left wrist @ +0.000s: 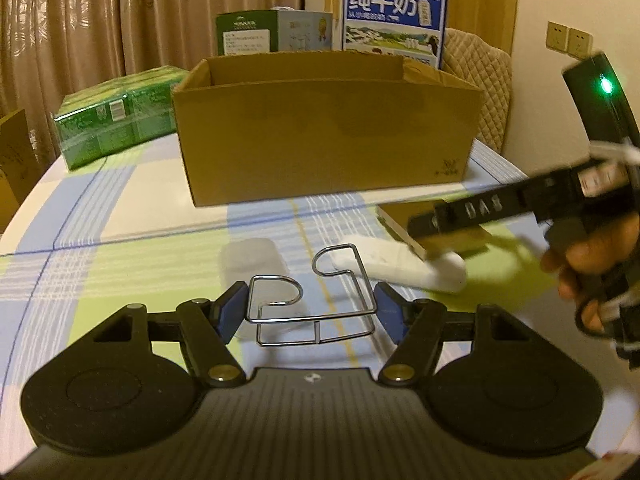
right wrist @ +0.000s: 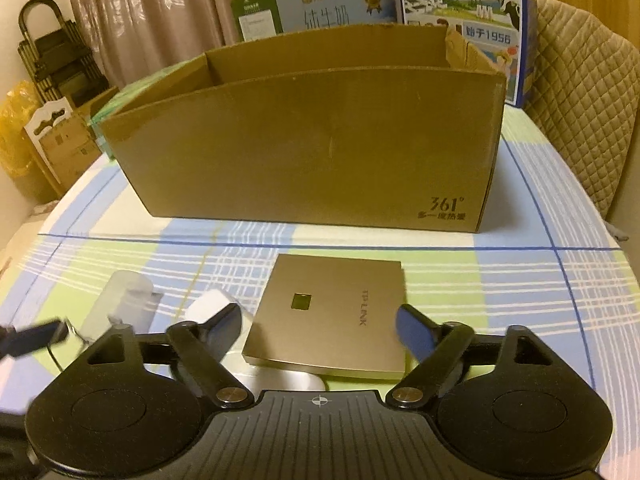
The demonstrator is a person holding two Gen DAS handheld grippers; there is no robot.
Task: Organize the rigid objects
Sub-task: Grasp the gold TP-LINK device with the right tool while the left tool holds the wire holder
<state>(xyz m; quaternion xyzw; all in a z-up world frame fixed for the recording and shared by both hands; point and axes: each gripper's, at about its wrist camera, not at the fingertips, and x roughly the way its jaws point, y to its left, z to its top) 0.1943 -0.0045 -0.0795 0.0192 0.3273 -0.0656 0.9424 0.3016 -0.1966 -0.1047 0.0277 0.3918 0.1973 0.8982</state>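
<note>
My left gripper [left wrist: 311, 310] is shut on a bent wire holder [left wrist: 316, 320]; its blue pads touch the wire frame on both sides, just above the checked tablecloth [left wrist: 120, 208]. My right gripper [right wrist: 320, 322] stands open around a flat gold TP-LINK box [right wrist: 328, 312], which lies on the cloth between the fingers without being pressed. A white oblong device [left wrist: 400, 270] lies beside that box. Behind both stands an open brown cardboard box [right wrist: 304, 152], its inside hidden. A person's hand [left wrist: 592, 264] holds the right gripper at the right edge of the left wrist view.
A translucent plastic container [left wrist: 250, 256] lies left of the wire holder. A green wrapped pack [left wrist: 116, 120] sits at the back left, and milk cartons [left wrist: 394, 20] stand behind the cardboard box. A quilted chair [right wrist: 588, 92] is at the right and a black rack [right wrist: 52, 52] at the far left.
</note>
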